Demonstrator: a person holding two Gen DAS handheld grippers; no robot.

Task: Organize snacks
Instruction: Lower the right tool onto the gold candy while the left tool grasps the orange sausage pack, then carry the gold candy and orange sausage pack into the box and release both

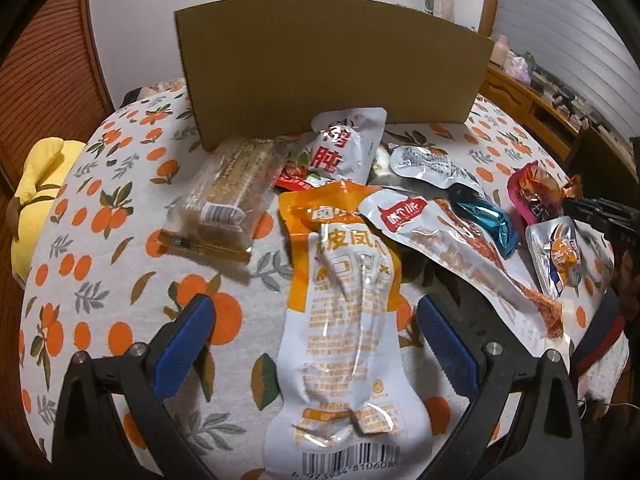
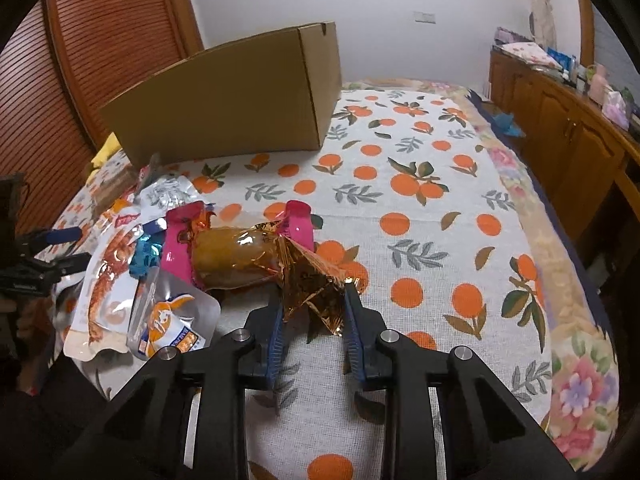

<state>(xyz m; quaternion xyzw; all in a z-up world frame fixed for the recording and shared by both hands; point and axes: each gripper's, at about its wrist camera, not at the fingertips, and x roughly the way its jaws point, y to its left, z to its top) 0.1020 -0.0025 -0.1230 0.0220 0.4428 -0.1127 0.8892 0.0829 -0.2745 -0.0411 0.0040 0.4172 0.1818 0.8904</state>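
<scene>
A pile of snack packets lies on an orange-print cloth in front of a cardboard box [image 1: 332, 68]. My left gripper [image 1: 316, 320] is open, its blue fingers on either side of a long orange-and-white packet [image 1: 344, 320], not touching it. My right gripper [image 2: 314, 312] is shut on the crinkled gold foil end of a pink-and-gold snack packet [image 2: 232, 256], at the right edge of the pile. The box also shows in the right wrist view [image 2: 228, 104].
Other packets: a clear cake pack [image 1: 224, 200], a white-and-red pouch [image 1: 344, 148], a white pouch with a red stick [image 1: 460, 256], a teal packet [image 1: 488, 220], a silver pouch [image 2: 172, 320]. A yellow plush [image 1: 36, 200] lies left. Wooden cabinets [image 2: 560, 136] stand right.
</scene>
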